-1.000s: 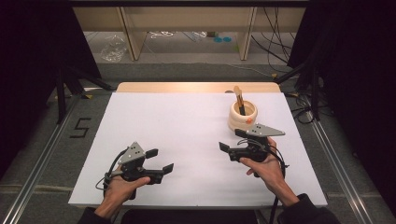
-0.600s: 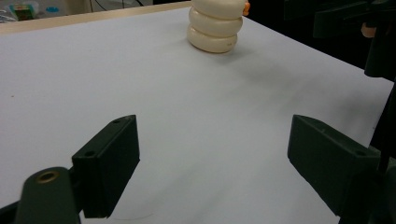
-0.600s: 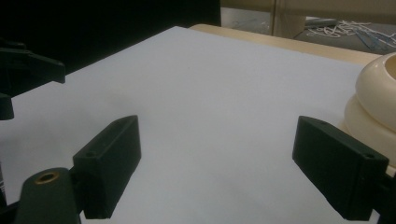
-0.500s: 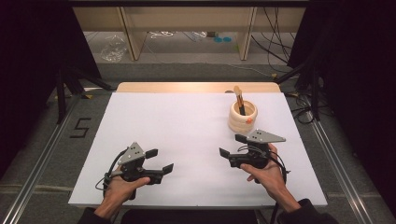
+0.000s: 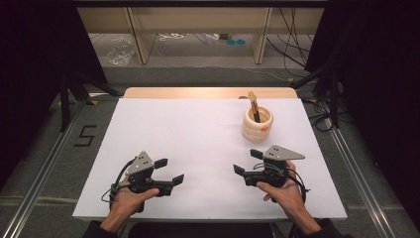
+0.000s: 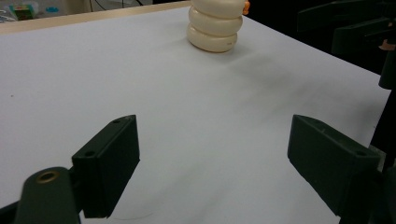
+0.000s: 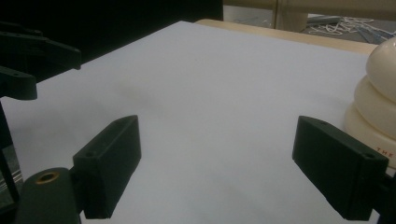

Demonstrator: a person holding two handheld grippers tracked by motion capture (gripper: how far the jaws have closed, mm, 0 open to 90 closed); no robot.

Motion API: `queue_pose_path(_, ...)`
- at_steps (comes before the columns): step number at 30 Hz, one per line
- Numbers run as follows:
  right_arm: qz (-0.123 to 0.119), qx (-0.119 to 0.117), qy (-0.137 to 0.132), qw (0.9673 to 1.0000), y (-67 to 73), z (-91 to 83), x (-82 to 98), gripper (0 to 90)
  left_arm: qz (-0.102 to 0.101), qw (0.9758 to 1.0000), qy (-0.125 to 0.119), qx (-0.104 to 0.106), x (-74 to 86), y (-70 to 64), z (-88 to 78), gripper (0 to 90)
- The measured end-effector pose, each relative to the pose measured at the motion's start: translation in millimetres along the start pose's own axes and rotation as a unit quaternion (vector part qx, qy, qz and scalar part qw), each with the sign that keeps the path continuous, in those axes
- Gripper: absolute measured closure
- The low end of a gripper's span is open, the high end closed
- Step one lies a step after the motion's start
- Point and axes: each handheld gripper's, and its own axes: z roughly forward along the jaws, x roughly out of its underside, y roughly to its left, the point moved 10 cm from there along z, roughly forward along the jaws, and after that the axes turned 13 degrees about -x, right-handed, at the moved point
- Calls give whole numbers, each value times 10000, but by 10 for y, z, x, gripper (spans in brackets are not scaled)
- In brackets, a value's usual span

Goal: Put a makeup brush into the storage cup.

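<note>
A cream ribbed holder (image 5: 257, 124) stands at the back right of the white table (image 5: 198, 134), with a wooden utensil and a dark stick upright in it. The same holder (image 6: 215, 25) appears far ahead in the left gripper view, and its side (image 7: 378, 107) fills the right edge of the right gripper view. My left gripper (image 5: 169, 171) rests near the front left, open and empty, jaws pointing right. My right gripper (image 5: 247, 162) sits near the front right, open and empty, jaws pointing left, just in front of the holder.
A wooden strip (image 5: 208, 92) borders the table's far edge. Shelving legs, cables and a plastic bag (image 5: 121, 52) lie on the floor beyond. A "5" mark (image 5: 85, 135) is on the floor at left. Metal rails run along both table sides.
My right gripper has drawn back toward the front edge, away from the holder. The left gripper has stayed in place.
</note>
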Motion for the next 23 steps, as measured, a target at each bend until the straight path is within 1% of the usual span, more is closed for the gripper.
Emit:
queue_pose_path(1,-65,-30,2,10000,10,2,8,163,-21,10000,-7,5,-1,0,3,167)
queue_pose_path(2,-78,0,23,10000,7,2,18,163,-12,10000,7,-31,1,5,-1,166)
queue_pose_path(3,-64,21,44,10000,4,2,30,163,-17,10000,-11,13,-1,-1,2,167)
queue_pose_path(4,-28,-18,-22,10000,13,11,29,163,-3,10000,-13,16,-2,-2,1,167)
queue_pose_path(5,-41,-27,19,10000,18,2,38,163,12,10000,-4,-6,0,0,-2,166)
queue_pose_path(7,-35,-10,40,10000,24,-4,47,163,-4,10000,-12,21,-1,-3,2,166)
queue_pose_path(8,-55,-3,32,10000,21,0,48,163,-11,10000,9,-30,3,3,0,166)
queue_pose_path(15,-16,11,-53,10000,-1,6,42,163,-3,10000,4,-22,1,1,5,166)
queue_pose_path(19,-13,-29,-61,10000,6,14,43,163,-4,10000,16,-18,1,6,4,166)
queue_pose_path(20,-20,0,-7,10000,1,3,51,163,-4,10000,19,-21,1,8,4,167)
queue_pose_path(23,-35,-38,-7,10000,7,10,51,163,-3,10000,17,-27,3,9,3,167)
